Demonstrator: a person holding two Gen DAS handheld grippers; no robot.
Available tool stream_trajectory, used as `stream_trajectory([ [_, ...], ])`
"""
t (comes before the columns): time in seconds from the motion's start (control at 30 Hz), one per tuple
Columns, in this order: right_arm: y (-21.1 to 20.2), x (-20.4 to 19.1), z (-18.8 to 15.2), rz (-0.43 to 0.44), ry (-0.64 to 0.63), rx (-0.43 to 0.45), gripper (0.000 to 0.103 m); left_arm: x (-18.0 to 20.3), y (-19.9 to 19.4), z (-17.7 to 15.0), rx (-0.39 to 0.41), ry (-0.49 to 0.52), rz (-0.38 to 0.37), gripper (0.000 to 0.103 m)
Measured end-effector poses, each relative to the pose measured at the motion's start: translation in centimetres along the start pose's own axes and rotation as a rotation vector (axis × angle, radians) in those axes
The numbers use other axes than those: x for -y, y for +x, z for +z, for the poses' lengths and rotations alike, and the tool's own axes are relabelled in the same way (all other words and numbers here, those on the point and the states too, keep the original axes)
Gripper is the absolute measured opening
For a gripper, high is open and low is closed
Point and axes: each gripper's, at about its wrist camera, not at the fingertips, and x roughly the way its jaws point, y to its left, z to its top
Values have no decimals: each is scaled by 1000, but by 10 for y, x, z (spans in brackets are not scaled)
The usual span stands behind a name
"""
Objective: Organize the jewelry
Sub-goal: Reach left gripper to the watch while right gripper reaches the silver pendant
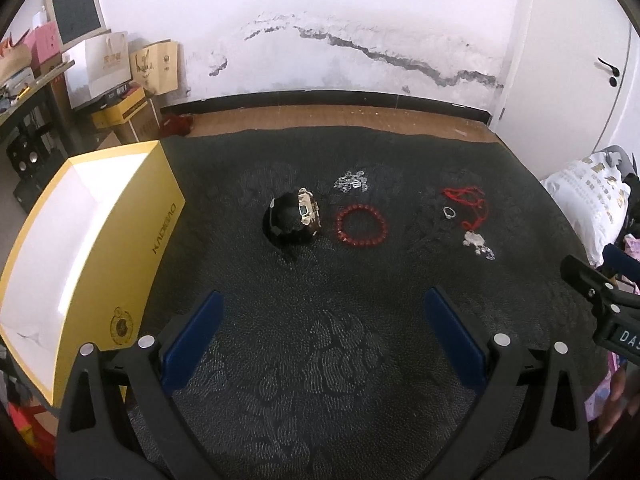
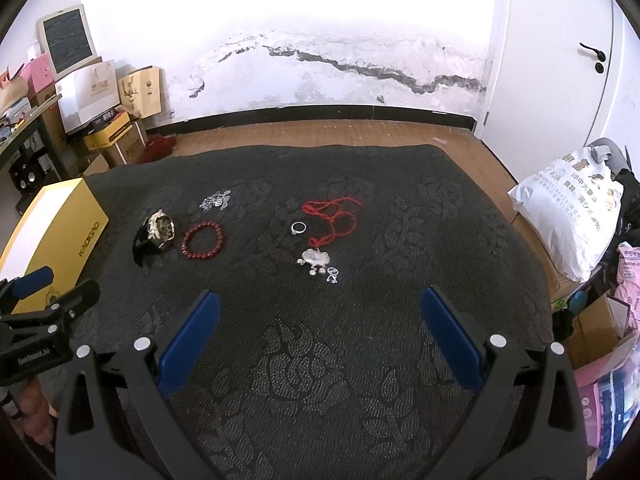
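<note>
Left gripper [image 1: 320,344] is hovering over the near part of the dark patterned cloth [image 1: 320,400], its blue fingers [image 1: 192,344] spread wide and holding nothing; right gripper [image 2: 320,340] is hanging alongside in the same way, jaws wide apart and empty. All the jewelry is lying out on the cloth, well ahead of both tools: a black-strapped watch [image 1: 294,220] with a pale case sitting toward the left, a red bead bracelet [image 1: 362,224] just beside it on its right, and a small heap of silver pieces [image 1: 352,181] lying behind the bracelet. Further right a red cord necklace [image 2: 334,216] is trailing in loose loops down to a silver lock pendant [image 2: 316,259] with little bells, and a small silver ring [image 2: 298,227] is resting just left of the cord, seemingly apart from it. An open yellow box [image 1: 120,264] with a white inside is standing at the left edge of the cloth, near the watch. Judging by the layout, nothing is yet in the box, so the work looks to be at its opening step: choosing a first piece. The next move is likely calling for one gripper reaching forward and low, closing on something bulky such as the watch or bracelet; the ring and the cord look harder to pinch off soft cloth
</note>
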Motion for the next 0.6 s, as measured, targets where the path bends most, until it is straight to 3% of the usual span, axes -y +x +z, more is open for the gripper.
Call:
stream_trajectory([
  [0.3, 62, 4, 12, -26, -54, -39, 97, 2, 61, 33, -29, 33, -5, 98],
  [0.47, 92, 4, 16, -18, -78, -67, 97, -7, 108, 50, -26, 40, 94, 98],
  [0.6, 109, 5, 20, 2, -82, -90, 97, -20, 139, 56, -51, 10, 113, 98],
])
